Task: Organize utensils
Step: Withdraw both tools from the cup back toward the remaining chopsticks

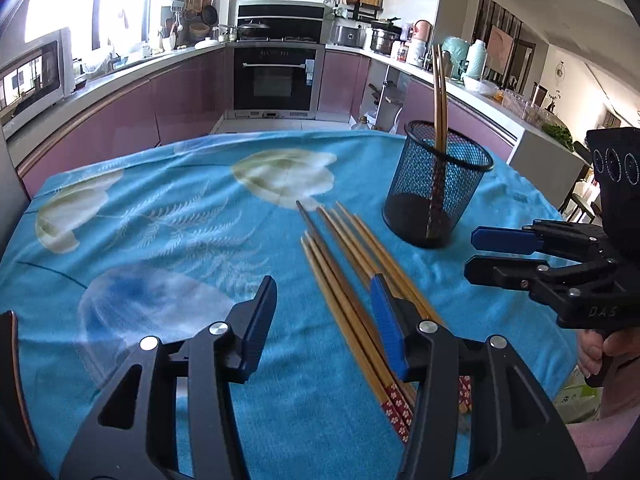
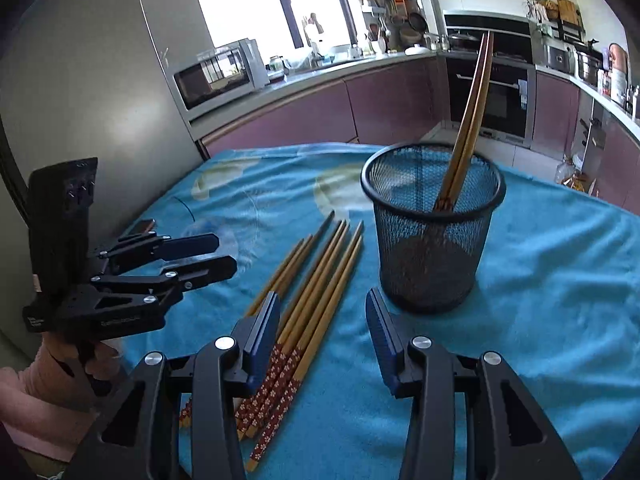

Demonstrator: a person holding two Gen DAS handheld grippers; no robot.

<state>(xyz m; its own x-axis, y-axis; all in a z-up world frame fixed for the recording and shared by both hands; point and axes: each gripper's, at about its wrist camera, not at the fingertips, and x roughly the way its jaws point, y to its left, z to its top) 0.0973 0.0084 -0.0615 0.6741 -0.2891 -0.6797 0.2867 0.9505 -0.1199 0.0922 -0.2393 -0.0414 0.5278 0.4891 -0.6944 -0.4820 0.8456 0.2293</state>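
Chopsticks [image 1: 352, 276] lie loose in a bundle on the blue tablecloth [image 1: 160, 220], seen first from the left wrist: their long axis runs away from the camera, patterned red ends nearest and tips fanning toward the mesh cup [image 1: 438, 184]. The left gripper [image 1: 324, 320] stands half open and empty, the bundle partly between its jaws and passing under its right finger, nothing pinched. The mesh cup stands ahead and to the right of those jaws, two chopsticks upright in it. The right gripper [image 1: 476, 252] hovers at the far right, jaws parted a little, empty. From the right wrist, the right gripper [image 2: 322, 332] shows the same moderate gap with nothing held; the loose chopsticks [image 2: 316, 280] lie between its jaws toward the left finger, running forward and slightly right, with one or two outside that finger. The mesh cup [image 2: 432, 236] sits just ahead of the right finger, its pair [image 2: 468, 128] leaning right. Both hands appear about equally near the bundle.
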